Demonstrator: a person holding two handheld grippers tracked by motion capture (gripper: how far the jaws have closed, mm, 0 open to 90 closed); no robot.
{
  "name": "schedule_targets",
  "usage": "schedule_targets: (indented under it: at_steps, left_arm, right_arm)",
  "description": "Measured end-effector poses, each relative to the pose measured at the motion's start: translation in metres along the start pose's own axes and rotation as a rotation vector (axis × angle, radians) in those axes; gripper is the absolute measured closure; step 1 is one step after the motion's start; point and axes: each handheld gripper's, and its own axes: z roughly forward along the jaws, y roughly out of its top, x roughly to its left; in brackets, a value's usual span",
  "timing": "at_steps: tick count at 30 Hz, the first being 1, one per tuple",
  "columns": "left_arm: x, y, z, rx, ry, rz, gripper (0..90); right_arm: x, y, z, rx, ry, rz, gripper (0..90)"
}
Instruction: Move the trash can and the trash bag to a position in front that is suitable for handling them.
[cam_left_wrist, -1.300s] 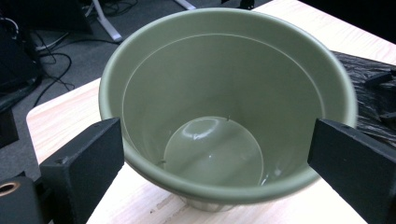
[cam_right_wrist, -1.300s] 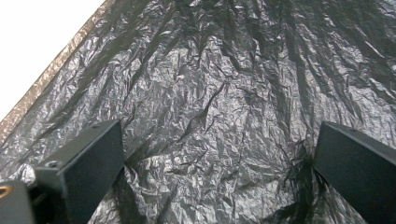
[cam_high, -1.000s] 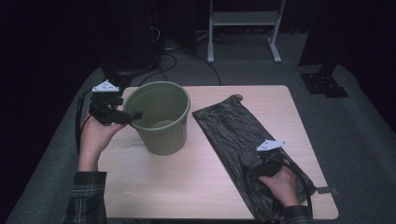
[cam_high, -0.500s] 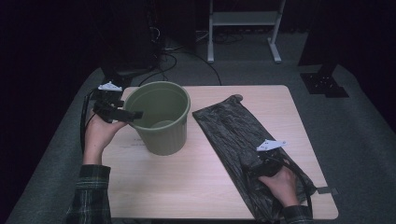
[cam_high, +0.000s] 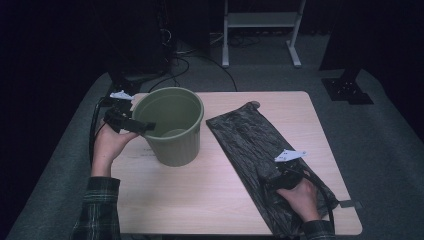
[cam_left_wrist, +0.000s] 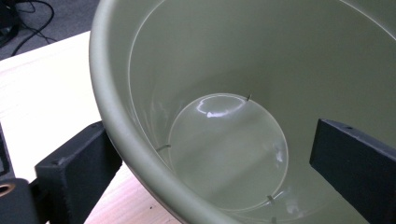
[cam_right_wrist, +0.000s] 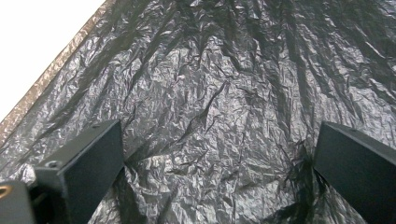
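Note:
An empty olive-green plastic bucket (cam_high: 172, 145) stands upright on the left half of the light wooden table (cam_high: 210, 200). My left gripper (cam_high: 140, 125) is open and straddles the bucket's left rim. In the left gripper view, one jaw of the gripper (cam_left_wrist: 210, 144) is outside the wall and the other inside the bucket (cam_left_wrist: 224, 56). A crinkled black plastic bag (cam_high: 245, 130) lies flat on the right half, running diagonally. My right gripper (cam_high: 270, 176) rests open on the bag's near part, with bag film (cam_right_wrist: 210, 70) spread between the jaws (cam_right_wrist: 215, 154).
Grey carpet surrounds the table. Behind it stand a white frame (cam_high: 260, 20), floor cables (cam_high: 175, 55) and a dark stand base (cam_high: 347, 90) at the right. Bare tabletop lies between bucket and bag and along the front edge.
My left gripper has edged slightly right, further over the bucket's rim. The bucket, the bag and my right gripper have stayed in place.

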Motion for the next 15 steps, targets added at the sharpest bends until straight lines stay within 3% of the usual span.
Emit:
schedule_targets:
  at_steps: [10,15]
  left_arm:
    - [-0.0050,-0.0034,-0.0016,0.019,-0.003,0.021,0.8]
    - [-0.0065,-0.0072,-0.0001,0.005,-0.024,0.002,0.8]
  right_arm:
    - [0.0001,0.0000,0.0000,0.000,0.000,0.000,1.1]
    - [0.0002,0.0000,-0.0001,0.001,0.001,0.002,1.1]
